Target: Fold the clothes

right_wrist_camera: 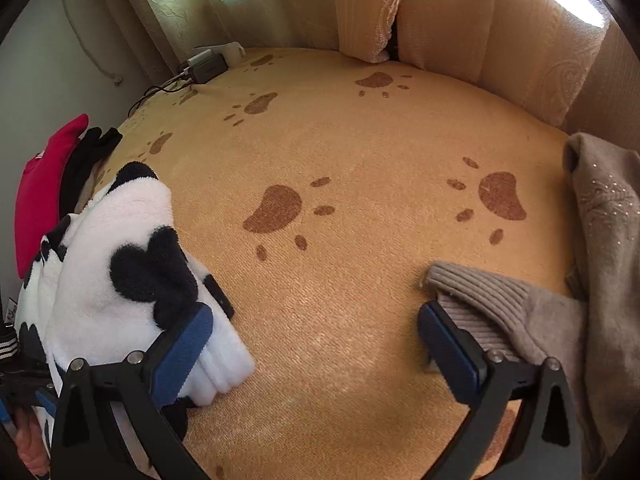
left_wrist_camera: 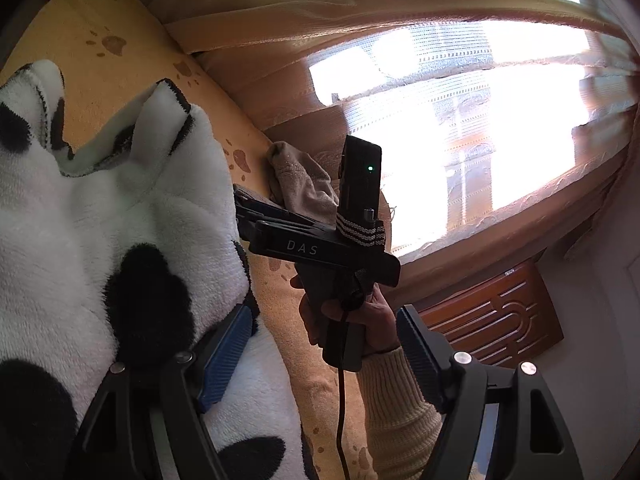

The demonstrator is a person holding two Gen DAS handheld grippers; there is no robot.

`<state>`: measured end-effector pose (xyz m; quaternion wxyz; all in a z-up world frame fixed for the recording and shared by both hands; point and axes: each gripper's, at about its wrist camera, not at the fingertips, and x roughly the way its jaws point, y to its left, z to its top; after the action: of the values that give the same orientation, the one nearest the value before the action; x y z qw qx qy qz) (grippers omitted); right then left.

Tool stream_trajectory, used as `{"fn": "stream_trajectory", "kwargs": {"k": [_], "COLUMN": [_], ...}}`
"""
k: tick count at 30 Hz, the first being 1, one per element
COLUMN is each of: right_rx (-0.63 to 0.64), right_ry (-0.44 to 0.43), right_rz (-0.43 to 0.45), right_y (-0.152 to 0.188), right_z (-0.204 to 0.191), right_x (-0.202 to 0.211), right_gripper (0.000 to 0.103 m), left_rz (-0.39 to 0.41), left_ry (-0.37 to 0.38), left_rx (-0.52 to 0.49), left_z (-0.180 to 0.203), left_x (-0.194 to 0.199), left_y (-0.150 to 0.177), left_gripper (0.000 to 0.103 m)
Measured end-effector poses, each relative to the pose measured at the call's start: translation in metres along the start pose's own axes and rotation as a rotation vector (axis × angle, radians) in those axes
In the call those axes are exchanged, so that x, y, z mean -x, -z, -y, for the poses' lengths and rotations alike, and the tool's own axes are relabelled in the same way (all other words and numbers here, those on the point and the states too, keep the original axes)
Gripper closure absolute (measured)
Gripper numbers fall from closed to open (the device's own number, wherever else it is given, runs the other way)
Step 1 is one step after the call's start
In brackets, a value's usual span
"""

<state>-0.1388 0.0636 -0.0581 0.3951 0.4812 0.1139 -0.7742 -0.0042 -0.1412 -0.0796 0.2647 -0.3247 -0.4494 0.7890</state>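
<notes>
On the bed's left side lies your black-and-white fleece garment (right_wrist_camera: pixel 120 280), bunched, just left of your right tool (right_wrist_camera: pixel 316 348), whose jaws stand apart and empty. Your left tool (left_wrist_camera: pixel 320 364), also apart, hovers beside it. Right of you sits a taupe sweater (right_wrist_camera: pixel 520 312) on the paw-print bedspread (right_wrist_camera: pixel 360 152); curtains (right_wrist_camera: pixel 440 8) behind.

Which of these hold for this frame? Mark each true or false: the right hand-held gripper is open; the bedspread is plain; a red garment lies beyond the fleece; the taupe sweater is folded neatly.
1. The right hand-held gripper is open, nothing between its pads. True.
2. The bedspread is plain. False: it is yellow with brown paw prints.
3. A red garment lies beyond the black-and-white fleece. True.
4. The taupe sweater is folded neatly. False: it lies crumpled, its ribbed cuff beside the gripper's finger.
</notes>
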Motion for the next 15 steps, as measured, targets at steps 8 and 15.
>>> {"fn": "stream_trajectory", "kwargs": {"k": [8,15], "right_rx": [-0.009,-0.086], "right_ry": [-0.233,0.046], "right_rz": [0.211,0.039], "right_y": [-0.015,-0.009], "right_z": [-0.03,-0.047], "right_x": [0.067,-0.001], "right_gripper": [0.0,0.0], "left_rz": [0.003,0.126], "left_ry": [0.071,0.064], "left_rx": [0.093,0.028], "left_z": [0.003,0.001], "left_x": [0.029,0.106], "left_y": [-0.006,-0.013], "left_gripper": [0.026,0.024]}}
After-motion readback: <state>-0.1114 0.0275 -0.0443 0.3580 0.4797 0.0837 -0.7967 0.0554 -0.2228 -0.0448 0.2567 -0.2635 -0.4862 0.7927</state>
